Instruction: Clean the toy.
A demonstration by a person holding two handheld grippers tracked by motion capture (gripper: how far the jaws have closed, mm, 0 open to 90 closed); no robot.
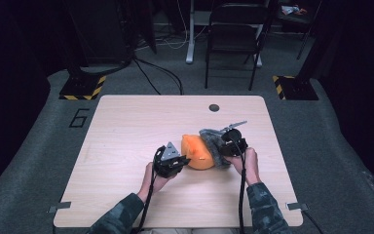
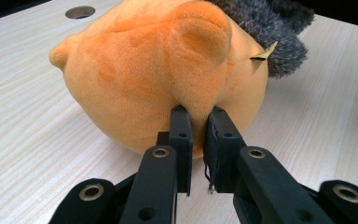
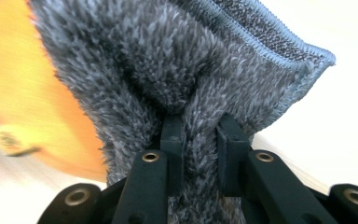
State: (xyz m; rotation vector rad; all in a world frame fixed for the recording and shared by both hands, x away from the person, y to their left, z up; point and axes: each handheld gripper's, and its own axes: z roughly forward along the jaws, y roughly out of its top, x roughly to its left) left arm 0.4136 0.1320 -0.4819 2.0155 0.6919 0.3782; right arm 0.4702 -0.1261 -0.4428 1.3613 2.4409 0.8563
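Observation:
An orange plush toy point(image 1: 196, 152) lies on the wooden table point(image 1: 126, 126), a little right of its middle. My left gripper point(image 1: 181, 161) is shut on a fold of the orange plush point(image 2: 168, 70), pinched between its pads point(image 2: 182, 135). A grey fluffy cloth point(image 1: 213, 146) drapes over the toy's right side. My right gripper point(image 1: 226, 145) is shut on that grey cloth point(image 3: 177, 70), whose pile bulges between the black fingers point(image 3: 172, 140). Its stitched blue hem runs along the upper right in the right gripper view. A small tan tag point(image 2: 265, 52) sticks out of the plush near the cloth.
A round cable hole point(image 1: 214, 107) sits near the table's far edge. A black folding chair point(image 1: 233, 39) and stands with yellow-black striped bases point(image 1: 83, 87) are on the grey carpet beyond. The person's sleeves point(image 1: 121, 217) enter from the near edge.

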